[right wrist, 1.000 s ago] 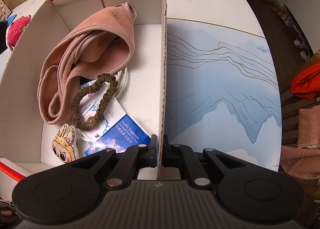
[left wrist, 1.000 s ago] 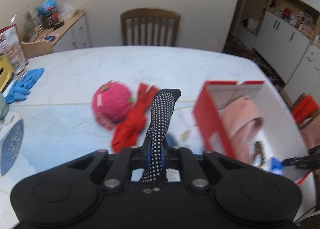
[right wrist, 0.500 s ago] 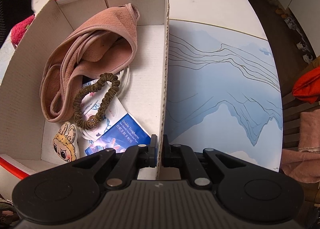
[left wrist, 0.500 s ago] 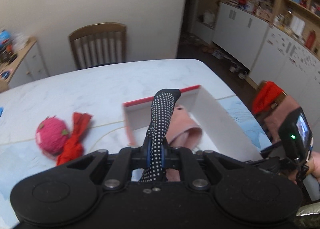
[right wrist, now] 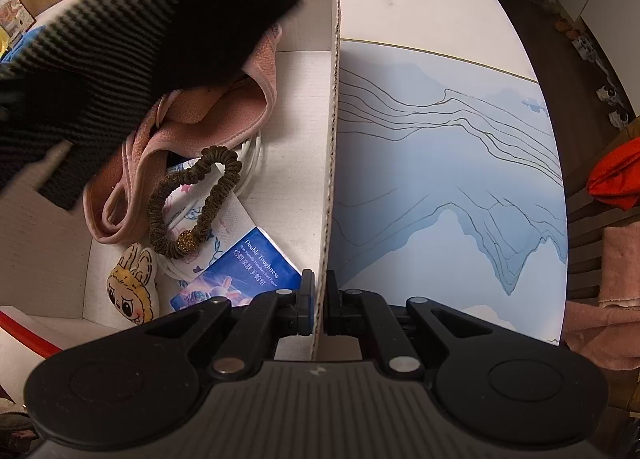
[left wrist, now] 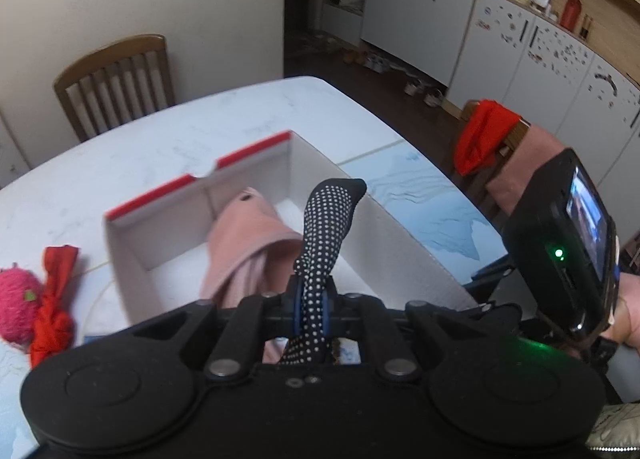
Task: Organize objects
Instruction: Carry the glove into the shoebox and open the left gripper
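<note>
My left gripper (left wrist: 310, 301) is shut on a black sock with white dots (left wrist: 326, 227) and holds it above the white box with red rim (left wrist: 160, 235). In the right wrist view the left gripper's body shows as a dark blurred shape (right wrist: 132, 55) over the box. My right gripper (right wrist: 318, 309) is shut on the box's right wall (right wrist: 332, 147). Inside lie a pink cloth (right wrist: 224, 99), a brown scrunchie (right wrist: 192, 203), a blue tissue pack (right wrist: 248, 271) and a small bunny toy (right wrist: 132, 287).
A pink ball (left wrist: 14, 303) and a red cloth (left wrist: 54, 295) lie on the table left of the box. A blue printed mat (right wrist: 440, 163) covers the table right of it. A wooden chair (left wrist: 114, 85) stands at the far side; another chair with clothes (left wrist: 486, 135) stands right.
My left gripper has carried the dotted sock rightward, from beside the pink ball to above the box. The right gripper has kept its hold on the box wall.
</note>
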